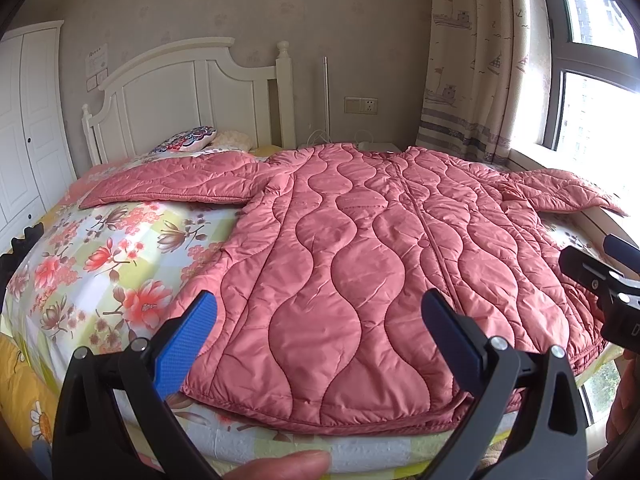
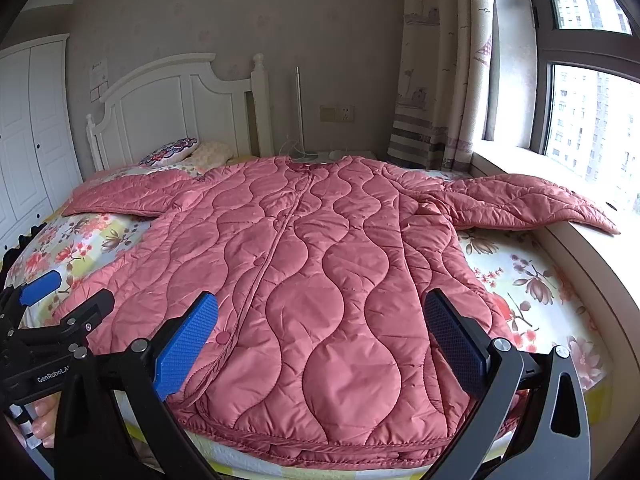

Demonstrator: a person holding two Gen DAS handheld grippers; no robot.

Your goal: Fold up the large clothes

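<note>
Our pink quilted padded coat [image 2: 312, 280] lies front-up and spread flat across the floral-printed bedsheet [image 1: 120, 264], hem toward us, one sleeve [image 2: 528, 204] reaching onto the pale windowsill [image 2: 600, 248]. We hold the left gripper [image 1: 320, 344] and the right gripper [image 2: 320, 344] just short of the hem, both with blue-padded fingers wide apart and empty. The slick, puffy fabric could slide out of a shallow pinch, and that windowsill sleeve may drag and skew our first fold.
</note>
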